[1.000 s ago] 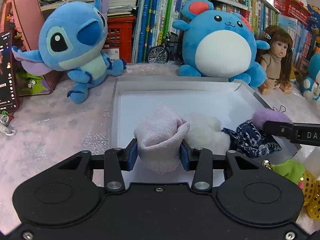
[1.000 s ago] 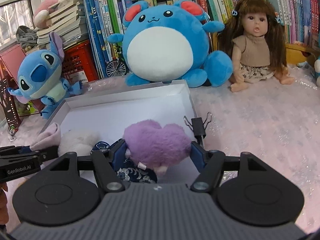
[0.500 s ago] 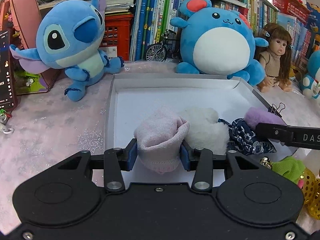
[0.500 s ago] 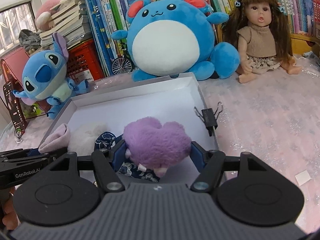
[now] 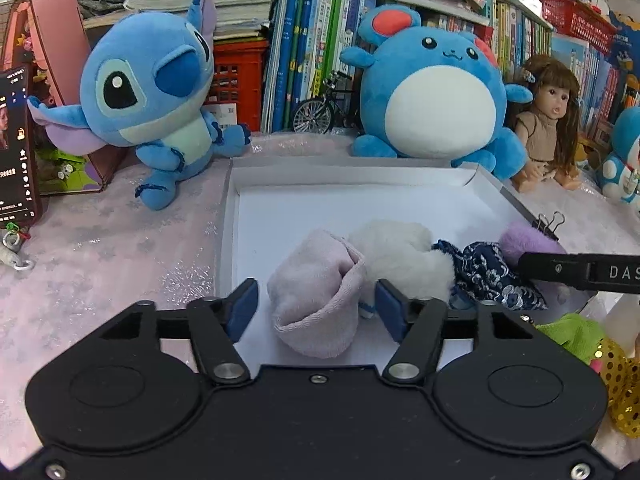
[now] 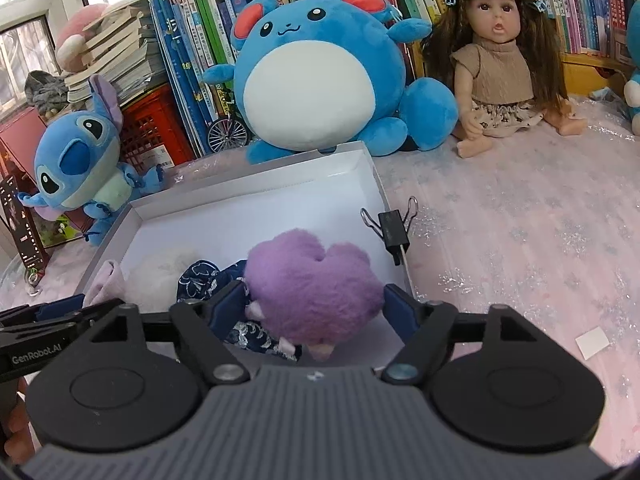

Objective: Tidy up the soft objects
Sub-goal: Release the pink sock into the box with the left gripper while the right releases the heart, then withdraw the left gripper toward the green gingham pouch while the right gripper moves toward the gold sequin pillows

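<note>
Sock [image 5: 316, 304] and purple heart [image 6: 316, 292] sit between each opening hand-held gripper's parted jaws.

Fuzzy purple plush heart [image 6: 316, 284], knit pink sock [image 5: 316, 300] (soft, matt), smooth white cardboard box [image 5: 352, 172]

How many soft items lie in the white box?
4, in a row along the near side: pink sock at left, white fluffy ball, dark blue patterned cloth, purple plush heart at right.

Books [image 5: 304, 40] line the back; a binder clip [image 6: 394, 228] sits beside a toy bicycle [image 5: 320, 110].
</note>
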Available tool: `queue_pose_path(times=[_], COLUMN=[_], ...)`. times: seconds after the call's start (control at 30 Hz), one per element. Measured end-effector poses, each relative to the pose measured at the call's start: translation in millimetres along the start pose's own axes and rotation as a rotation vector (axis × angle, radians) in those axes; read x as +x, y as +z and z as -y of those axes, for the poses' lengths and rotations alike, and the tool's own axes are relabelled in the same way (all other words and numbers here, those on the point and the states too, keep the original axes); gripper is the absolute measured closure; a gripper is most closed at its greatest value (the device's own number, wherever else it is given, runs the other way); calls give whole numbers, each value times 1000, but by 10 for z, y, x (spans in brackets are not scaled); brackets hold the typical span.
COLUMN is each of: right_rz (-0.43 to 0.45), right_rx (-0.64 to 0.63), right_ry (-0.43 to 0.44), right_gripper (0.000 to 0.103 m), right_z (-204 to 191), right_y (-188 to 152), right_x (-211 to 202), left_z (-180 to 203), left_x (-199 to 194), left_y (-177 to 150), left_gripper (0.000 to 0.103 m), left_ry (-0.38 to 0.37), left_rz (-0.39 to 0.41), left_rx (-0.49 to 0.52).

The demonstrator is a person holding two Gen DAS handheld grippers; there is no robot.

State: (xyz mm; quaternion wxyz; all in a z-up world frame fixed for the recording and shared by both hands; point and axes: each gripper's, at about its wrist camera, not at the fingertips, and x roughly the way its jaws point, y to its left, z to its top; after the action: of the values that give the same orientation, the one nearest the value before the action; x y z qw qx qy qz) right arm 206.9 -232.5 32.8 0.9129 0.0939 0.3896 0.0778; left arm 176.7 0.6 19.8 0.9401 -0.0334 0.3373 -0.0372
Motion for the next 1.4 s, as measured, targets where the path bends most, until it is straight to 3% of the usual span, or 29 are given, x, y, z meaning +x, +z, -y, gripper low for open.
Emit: queue_pose_path(times=[0.6,0.83,1.4], right_rz=[121,170,207], right_rx=[-118,-226,-305], right_ry=[26,5,-74], right_gripper=[4,1,0], right_z=[-186,-346,-311], right_y=[-100,-258,-660], right_x=[-530,-718,-964], left_z=[-11,65,189], left_x=[-544,-768,-1052], left_y=[-60,-224,-715], left_gripper=[21,19,16], left_ry=[-52,-77,-148], left_rz=[76,94,103], left_rx=[5,49,81])
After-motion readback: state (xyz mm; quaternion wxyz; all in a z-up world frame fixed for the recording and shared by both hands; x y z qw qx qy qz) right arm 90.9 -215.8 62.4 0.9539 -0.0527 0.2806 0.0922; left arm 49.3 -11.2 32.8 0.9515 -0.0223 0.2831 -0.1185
